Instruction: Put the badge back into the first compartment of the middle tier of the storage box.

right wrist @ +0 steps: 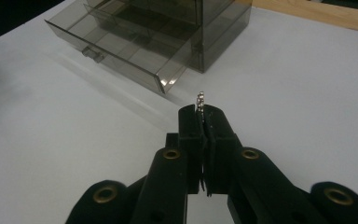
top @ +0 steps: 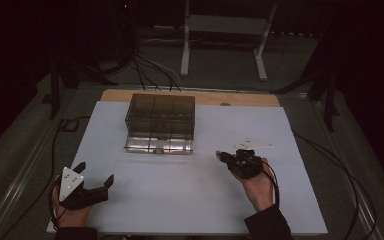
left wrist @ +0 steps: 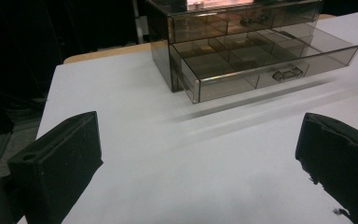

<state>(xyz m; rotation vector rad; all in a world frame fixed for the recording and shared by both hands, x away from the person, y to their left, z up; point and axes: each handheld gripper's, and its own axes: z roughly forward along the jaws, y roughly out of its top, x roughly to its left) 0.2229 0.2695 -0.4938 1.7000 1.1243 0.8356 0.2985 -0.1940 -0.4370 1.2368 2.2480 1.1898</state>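
Currently, your right gripper pinches a small silver piece; drawer box, bottom drawer out, ahead; your left gripper gapes, nothing between its jaws

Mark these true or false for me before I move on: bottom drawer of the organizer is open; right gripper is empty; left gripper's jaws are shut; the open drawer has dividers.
1. The bottom drawer of the smoky clear drawer organizer is pulled out. True.
2. The right gripper is empty. False: its jaws are closed on a small silvery item, too small to identify, sticking up at their tips.
3. The left gripper has its jaws shut. False: they stand wide apart with bare white table between them.
4. The open drawer is split into compartments. True.
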